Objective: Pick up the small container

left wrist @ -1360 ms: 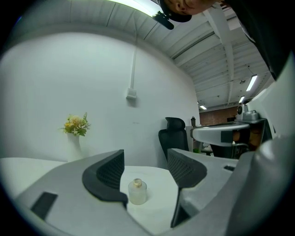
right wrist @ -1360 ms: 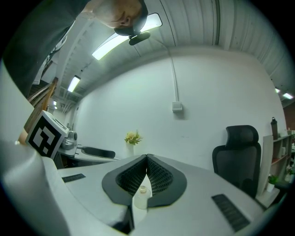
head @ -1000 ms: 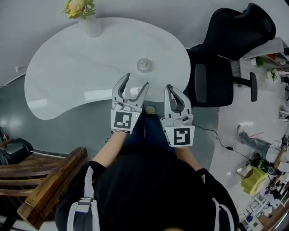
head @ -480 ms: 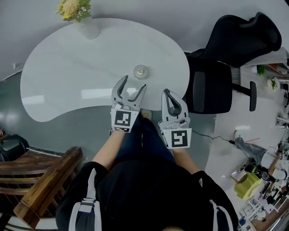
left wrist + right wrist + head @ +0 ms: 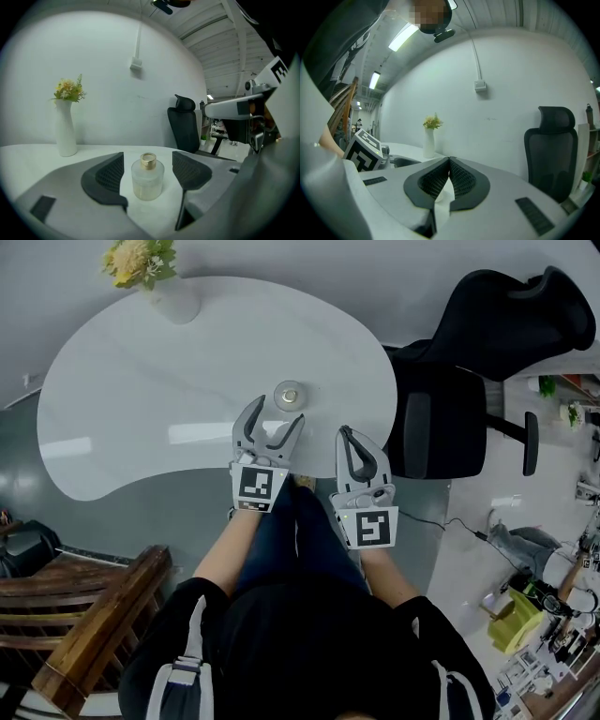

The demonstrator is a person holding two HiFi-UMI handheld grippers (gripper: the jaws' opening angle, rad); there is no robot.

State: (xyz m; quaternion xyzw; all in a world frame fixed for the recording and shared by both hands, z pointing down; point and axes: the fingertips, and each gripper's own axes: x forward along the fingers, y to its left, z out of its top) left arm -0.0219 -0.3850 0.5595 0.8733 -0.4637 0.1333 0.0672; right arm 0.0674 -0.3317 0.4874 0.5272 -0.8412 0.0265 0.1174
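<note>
Small frosted-glass container with a gold cap [image 5: 147,176] stands on the white kidney-shaped table [image 5: 169,381], just ahead of the left gripper [image 5: 280,407]. That gripper's jaws have just been opening and stand wide, not touching it. The right gripper [image 5: 449,160], alongside, has its jaws together and holds nothing.

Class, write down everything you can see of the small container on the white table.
The small container is a squat, round jar of frosted, glass-looking material with a narrow gold-coloured cap. It stands upright, cap on, on the white table, near the person's edge. Nothing touches it: the left gripper, whose jaws have just been opening, frames it in its gap, pads clear of its sides.
</note>
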